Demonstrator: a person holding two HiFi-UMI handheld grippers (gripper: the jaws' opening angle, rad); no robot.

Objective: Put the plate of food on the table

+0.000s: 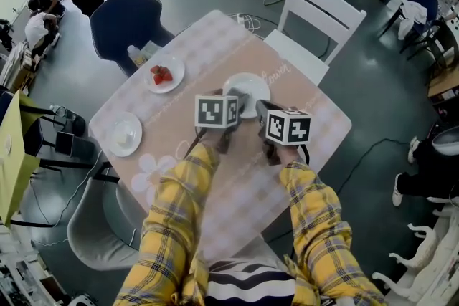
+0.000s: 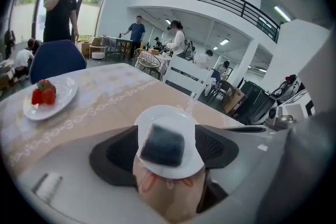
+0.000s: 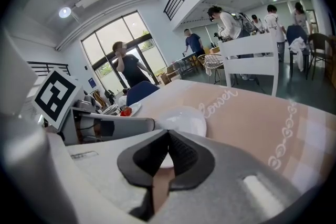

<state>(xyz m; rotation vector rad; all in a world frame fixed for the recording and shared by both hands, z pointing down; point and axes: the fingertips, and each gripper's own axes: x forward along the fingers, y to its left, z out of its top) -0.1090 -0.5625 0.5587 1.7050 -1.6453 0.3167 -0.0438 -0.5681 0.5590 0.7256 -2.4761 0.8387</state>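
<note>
Surface (image 1: 315, 118): square, covered by a pink and checked cloth. It carries three plates, and chairs stand round it.
White chair (image 1: 315, 18): at the far side of the surface, unoccupied.
Left hand-held gripper (image 2: 168, 152): jaws spread wide, one pad on each side of the plate of food. The pads do not appear to press on the plate, so it is judged released.
Right hand-held gripper (image 3: 168, 139): jaws clenched together at the tips with nothing clamped between them. It sits just beside the left one, at the near edge of the same plate.
Plate of food (image 2: 173, 113): small and white, lying flat on the cloth near the middle of the surface, between the left jaws.
Strawberry plate (image 1: 178, 68): on the far-left part of the surface, well apart from both grippers.
Third plate (image 1: 136, 129): by the left edge. Its contents are pale and too small to identify.
Food (image 2: 163, 145): one dark square piece, centred on its plate and undisturbed.
Task done: judged that the plate is set on the surface and the grip on it has been let go.
Task left: judged only to draw both grippers back clear of the plate without nudging it.
</note>
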